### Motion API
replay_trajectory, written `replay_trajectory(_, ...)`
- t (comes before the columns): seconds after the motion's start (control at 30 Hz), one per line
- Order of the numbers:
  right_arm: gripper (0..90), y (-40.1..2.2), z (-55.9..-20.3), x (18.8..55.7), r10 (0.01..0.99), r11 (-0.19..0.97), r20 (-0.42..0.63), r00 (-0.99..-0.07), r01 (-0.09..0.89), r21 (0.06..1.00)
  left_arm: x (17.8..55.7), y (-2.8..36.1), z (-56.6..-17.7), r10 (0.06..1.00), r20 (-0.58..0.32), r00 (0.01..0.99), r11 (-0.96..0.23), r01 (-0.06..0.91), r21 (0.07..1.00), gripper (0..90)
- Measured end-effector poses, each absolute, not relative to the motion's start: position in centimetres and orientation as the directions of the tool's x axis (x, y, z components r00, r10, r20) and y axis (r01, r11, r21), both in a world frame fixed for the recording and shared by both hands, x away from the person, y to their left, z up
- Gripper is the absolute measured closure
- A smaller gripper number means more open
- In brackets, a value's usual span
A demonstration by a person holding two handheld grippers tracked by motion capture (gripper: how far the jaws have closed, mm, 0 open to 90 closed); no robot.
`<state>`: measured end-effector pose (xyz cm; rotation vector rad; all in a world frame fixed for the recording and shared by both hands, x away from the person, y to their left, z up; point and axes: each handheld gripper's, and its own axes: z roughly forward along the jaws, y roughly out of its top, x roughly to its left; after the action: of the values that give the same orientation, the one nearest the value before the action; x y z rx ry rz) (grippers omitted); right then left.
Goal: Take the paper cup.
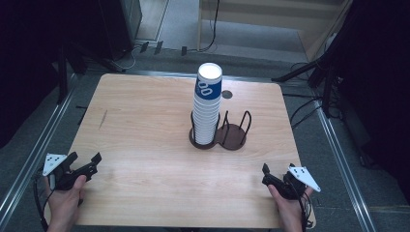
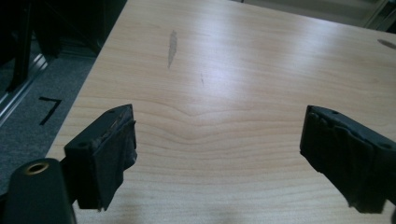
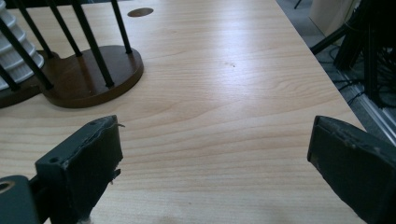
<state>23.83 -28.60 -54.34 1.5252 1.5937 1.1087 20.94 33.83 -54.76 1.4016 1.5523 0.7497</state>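
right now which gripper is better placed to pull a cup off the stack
Right, probably. The right gripper is open, and its view already shows the holder close ahead. The cup stack sits right of the table's middle; the left gripper faces bare wood.

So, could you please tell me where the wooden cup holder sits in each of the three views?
High view: the wooden cup holder stands at the table's centre, its left ring holding the stack of paper cups.
Left gripper view: not in it.
Right gripper view: upper left, beyond the left finger.
Shared landmark: the dark round hole behind the holder.
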Motion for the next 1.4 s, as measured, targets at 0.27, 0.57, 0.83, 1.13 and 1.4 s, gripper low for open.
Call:
replay_trajectory(0.27,4.2,-27.8,-53.5,23.5,0.983,-0.035,0.107,-0.150,0.417,0.908,20.9,33.4,-54.8,0.980,-0.187,0.069,0.136,0.453,0.881,8.8)
replay_trajectory(0.57,5.8,-25.7,-51.1,22.5,0.971,-0.023,0.110,-0.210,0.379,0.925,20.5,33.5,-54.9,0.977,-0.203,0.064,0.155,0.437,0.886,9.3)
replay_trajectory(0.83,5.9,-24.3,-49.0,23.5,0.971,0.026,0.060,-0.230,0.353,0.935,20.5,33.2,-55.0,0.982,-0.178,0.063,0.132,0.440,0.888,9.4)
replay_trajectory(1.13,5.9,-22.4,-46.3,24.3,0.960,0.066,0.025,-0.280,0.311,0.948,20.5,32.8,-55.1,0.987,-0.149,0.063,0.105,0.447,0.888,9.4)
replay_trajectory(1.4,5.9,-21.1,-44.4,25.0,0.951,0.070,0.021,-0.307,0.285,0.956,20.5,32.5,-55.1,0.990,-0.125,0.062,0.083,0.457,0.885,9.4)
